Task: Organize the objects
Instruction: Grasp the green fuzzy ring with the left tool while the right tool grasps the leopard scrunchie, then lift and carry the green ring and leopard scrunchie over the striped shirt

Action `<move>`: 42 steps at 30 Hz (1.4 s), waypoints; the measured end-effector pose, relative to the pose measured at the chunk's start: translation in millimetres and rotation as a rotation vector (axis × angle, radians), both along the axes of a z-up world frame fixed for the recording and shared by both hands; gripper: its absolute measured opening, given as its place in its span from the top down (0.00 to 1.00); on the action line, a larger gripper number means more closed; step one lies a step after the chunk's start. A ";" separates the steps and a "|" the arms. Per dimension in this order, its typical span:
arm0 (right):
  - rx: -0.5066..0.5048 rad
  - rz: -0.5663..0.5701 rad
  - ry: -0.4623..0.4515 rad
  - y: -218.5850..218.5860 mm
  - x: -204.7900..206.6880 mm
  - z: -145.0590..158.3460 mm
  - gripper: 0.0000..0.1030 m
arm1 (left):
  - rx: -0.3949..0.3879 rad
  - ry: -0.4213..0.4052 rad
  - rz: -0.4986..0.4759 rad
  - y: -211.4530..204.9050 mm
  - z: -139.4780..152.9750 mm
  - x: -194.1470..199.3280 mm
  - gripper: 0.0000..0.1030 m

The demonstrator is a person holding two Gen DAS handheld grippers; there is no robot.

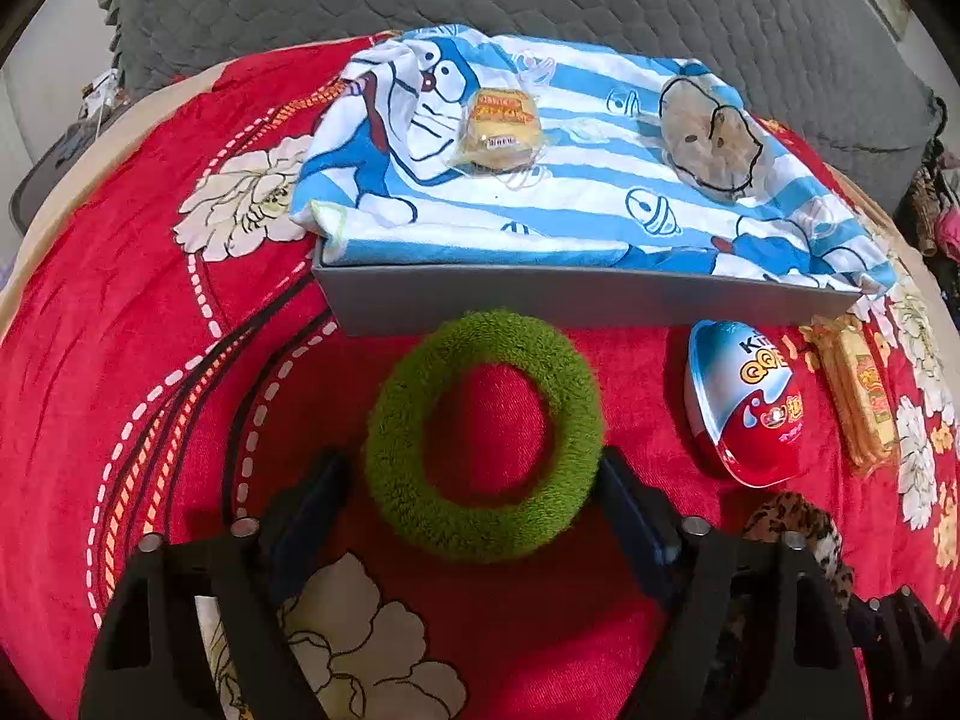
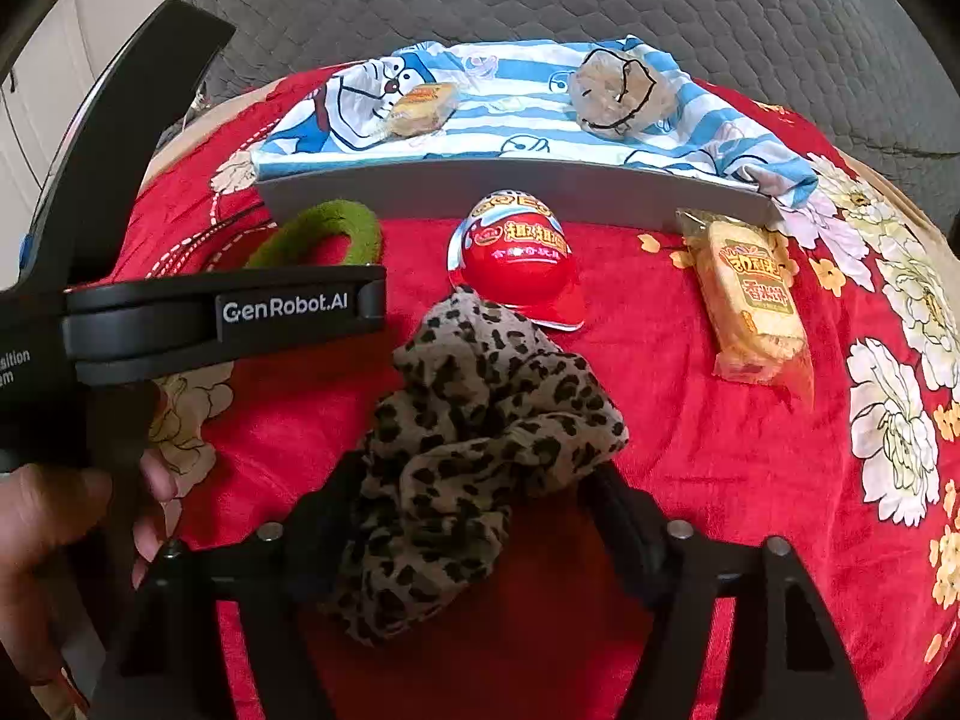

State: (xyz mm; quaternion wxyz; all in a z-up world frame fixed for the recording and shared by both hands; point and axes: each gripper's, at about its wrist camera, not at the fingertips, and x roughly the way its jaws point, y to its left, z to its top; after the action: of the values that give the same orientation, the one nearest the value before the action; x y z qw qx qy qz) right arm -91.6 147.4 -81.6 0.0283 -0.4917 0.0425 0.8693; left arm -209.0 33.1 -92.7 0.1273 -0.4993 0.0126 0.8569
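Left wrist view: the left gripper stands wide, its fingers flanking the green ring on the red blanket, just before the grey box lined with a striped cloth. Closing off-centre could flip the ring away.

Right wrist view: the right gripper is also wide around the leopard scrunchie, near the chocolate egg and wrapped cake. Soft fabric could slip or bunch, and the egg may get nudged.
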 end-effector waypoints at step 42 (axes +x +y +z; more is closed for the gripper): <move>-0.099 0.083 0.103 8.0 23.5 57.8 0.87 | 0.079 0.023 -0.002 -5.8 45.3 45.6 0.85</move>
State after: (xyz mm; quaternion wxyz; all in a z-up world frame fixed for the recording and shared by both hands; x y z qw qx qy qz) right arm -68.1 155.4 -23.8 -0.0344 -0.4485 0.0663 0.8907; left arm -163.3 27.3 -47.4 0.1475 -0.4838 -0.0191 0.8624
